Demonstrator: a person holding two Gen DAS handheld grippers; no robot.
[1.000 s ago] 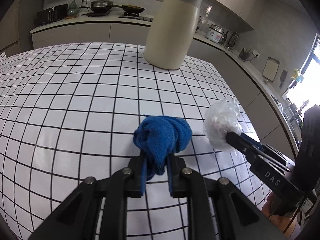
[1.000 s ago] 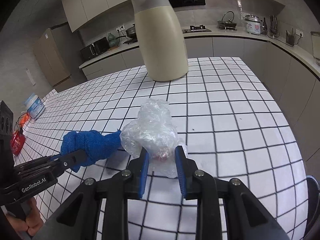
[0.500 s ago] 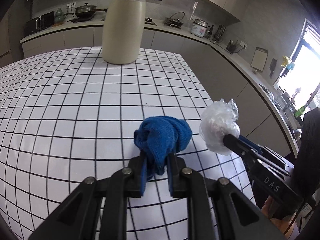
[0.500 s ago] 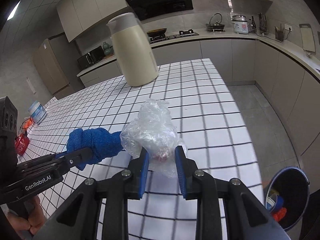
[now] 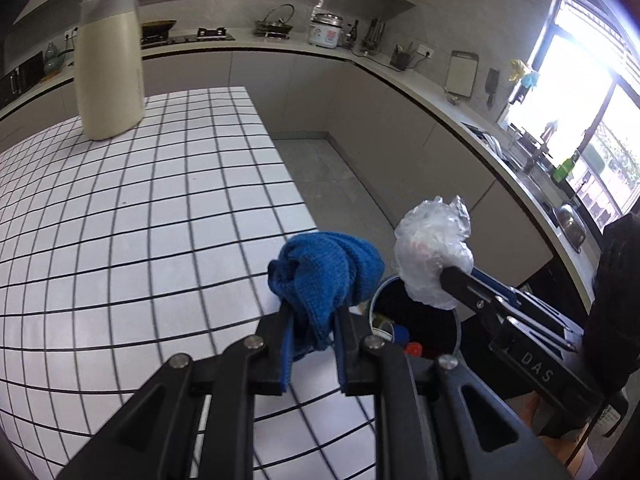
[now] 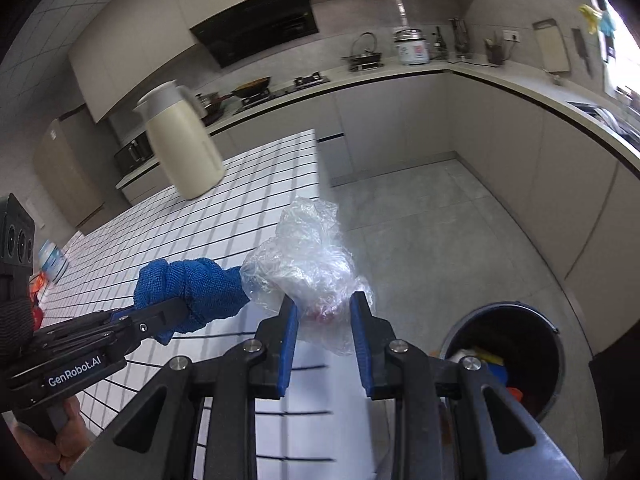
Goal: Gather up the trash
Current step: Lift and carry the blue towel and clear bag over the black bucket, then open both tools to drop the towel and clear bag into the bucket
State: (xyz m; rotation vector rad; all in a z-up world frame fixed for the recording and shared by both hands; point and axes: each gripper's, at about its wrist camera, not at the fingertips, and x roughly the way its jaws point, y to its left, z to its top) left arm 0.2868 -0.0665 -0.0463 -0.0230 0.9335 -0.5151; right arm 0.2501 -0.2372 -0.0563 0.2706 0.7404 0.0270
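**Right wrist view: two pieces of trash carried to the edge of the surface, bin not yet reached**

Right wrist view shows the kitchen floor [image 6: 460, 216] past the corner of the white tiled surface [image 6: 224, 216], with grey cabinets behind. On the floor stands an open trash bin [image 6: 472, 320], dark inside, already holding some coloured scraps. A tall cream jug [image 6: 182, 148] stands far back on the surface, well apart from the action.

The left hand-held gripper [image 5: 310, 320] is pressed together on a bunched blue cloth [image 5: 326, 268], which bulges above the fingers and hangs over the near edge of the surface. The right hand-held gripper [image 6: 324, 320] pinches a crumpled clear plastic bag [image 6: 304, 256] with something reddish inside it; in the left wrist view that bag [image 5: 432, 256] sits above the bin's rim [image 5: 378, 300].

As for progress, both items are off the surface and held, so the picking up looks done for these two. What remains, by the look of it, is to bring each hand over the bin's mouth and let go: the plastic bag seems nearly there, the cloth beside it but over the surface edge. A small blue-and-white container [image 6: 52, 260] at the far left of the surface may or may not be trash; it is too small to tell.
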